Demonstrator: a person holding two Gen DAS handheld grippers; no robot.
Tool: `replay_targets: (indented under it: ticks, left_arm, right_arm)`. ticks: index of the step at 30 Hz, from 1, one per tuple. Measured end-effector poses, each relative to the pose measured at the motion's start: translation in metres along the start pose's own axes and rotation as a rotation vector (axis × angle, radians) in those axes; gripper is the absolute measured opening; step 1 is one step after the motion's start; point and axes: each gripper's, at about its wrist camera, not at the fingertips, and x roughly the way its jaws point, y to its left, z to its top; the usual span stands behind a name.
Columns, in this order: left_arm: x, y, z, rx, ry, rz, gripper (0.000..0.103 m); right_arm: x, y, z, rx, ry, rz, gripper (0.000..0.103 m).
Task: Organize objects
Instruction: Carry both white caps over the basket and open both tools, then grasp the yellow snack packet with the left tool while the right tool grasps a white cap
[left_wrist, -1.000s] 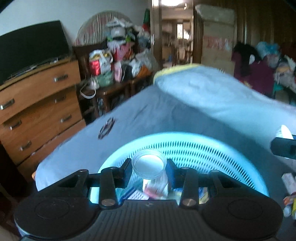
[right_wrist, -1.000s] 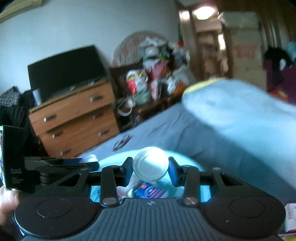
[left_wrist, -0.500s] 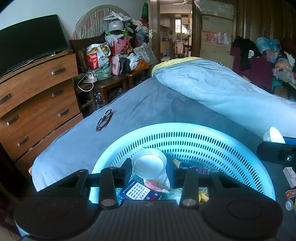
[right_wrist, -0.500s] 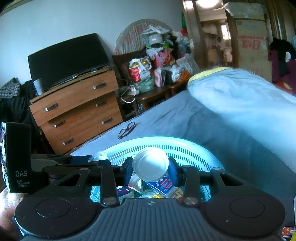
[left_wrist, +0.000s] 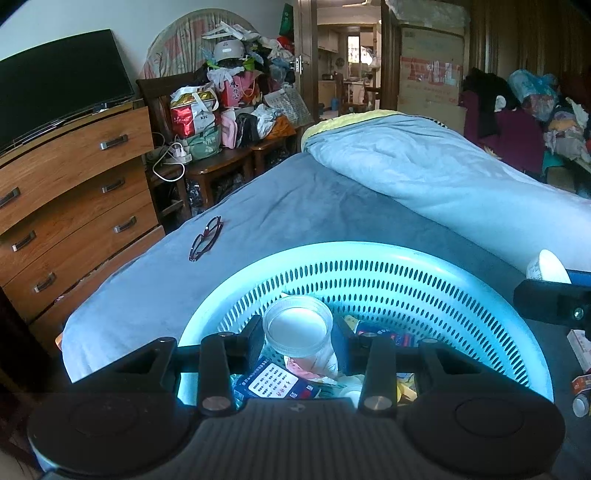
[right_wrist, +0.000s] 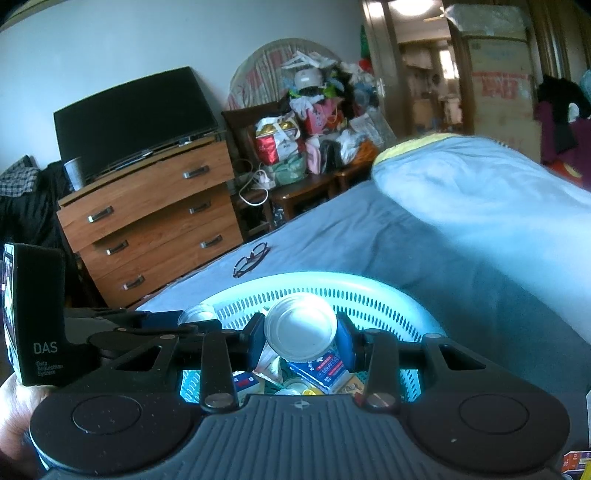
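A light blue perforated basket (left_wrist: 388, 273) sits on the bed and holds boxes and packets. My left gripper (left_wrist: 297, 336) is shut on a clear plastic jar (left_wrist: 297, 326) with a white base, held over the basket's inside. My right gripper (right_wrist: 300, 332) is shut on a white-bottomed bottle (right_wrist: 300, 326), also over the basket (right_wrist: 376, 291). The right gripper and its bottle show at the right edge of the left wrist view (left_wrist: 546, 266). The left gripper and its jar (right_wrist: 197, 314) show at the left of the right wrist view.
A pair of glasses (left_wrist: 205, 237) lies on the blue-grey bed sheet beyond the basket. A folded light blue blanket (left_wrist: 424, 173) lies at the right. A wooden dresser (left_wrist: 74, 192) with a TV stands left. Small boxes (left_wrist: 580, 343) lie right of the basket.
Both grippers have lowered and come closer to the basket with their containers still gripped. More of the basket's inside shows in both views.
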Motion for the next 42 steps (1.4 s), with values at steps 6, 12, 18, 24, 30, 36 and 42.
replay_targets:
  ticks: [6,12,18,24,30,36,42]
  left_arm:
    - [0.004,-0.002,0.001,0.001,0.004,0.004,0.042]
    - [0.007,-0.004,0.002,0.001,0.006,0.014,0.043]
    - [0.005,-0.007,0.003,0.0,-0.004,0.037,0.053]
    - [-0.001,-0.008,0.003,0.005,-0.032,0.047,0.079]
    - [-0.021,-0.01,-0.002,0.001,-0.081,-0.017,0.081]
    - [-0.063,-0.069,-0.013,0.099,-0.152,-0.198,0.085]
    - [-0.084,-0.164,-0.05,0.269,-0.149,-0.382,0.089]
  right_arm:
    - [0.004,-0.001,0.0,0.005,0.004,0.005,0.041]
    - [0.006,-0.001,-0.001,0.007,0.009,0.009,0.041]
    - [0.004,0.0,-0.003,0.006,-0.007,0.004,0.05]
    - [-0.004,-0.002,-0.006,0.007,-0.044,0.004,0.061]
    - [-0.051,-0.016,-0.065,-0.014,-0.149,-0.061,0.075]
    - [-0.102,-0.108,-0.171,0.154,-0.074,-0.335,0.076]
    - [-0.174,-0.196,-0.257,0.315,-0.035,-0.675,0.076]
